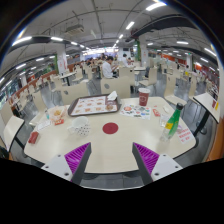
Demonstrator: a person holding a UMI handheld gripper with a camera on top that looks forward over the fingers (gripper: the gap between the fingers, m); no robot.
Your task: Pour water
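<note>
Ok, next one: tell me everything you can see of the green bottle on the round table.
The green bottle stands upright near the edge of the round table, ahead of the claw and off to the side of its purple-padded fingers. It looks like translucent green plastic, narrowing toward a paler top; whether a cap is on is too small to tell. Its base rests on the pale tabletop. Flat, paper-like items lie close by its base. The claw is open and clear of it.

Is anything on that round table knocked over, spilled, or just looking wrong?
Nothing stands out. The green bottle and the cup stand upright on the round table, with no spill showing. The gripper is open, holding nothing.
</note>
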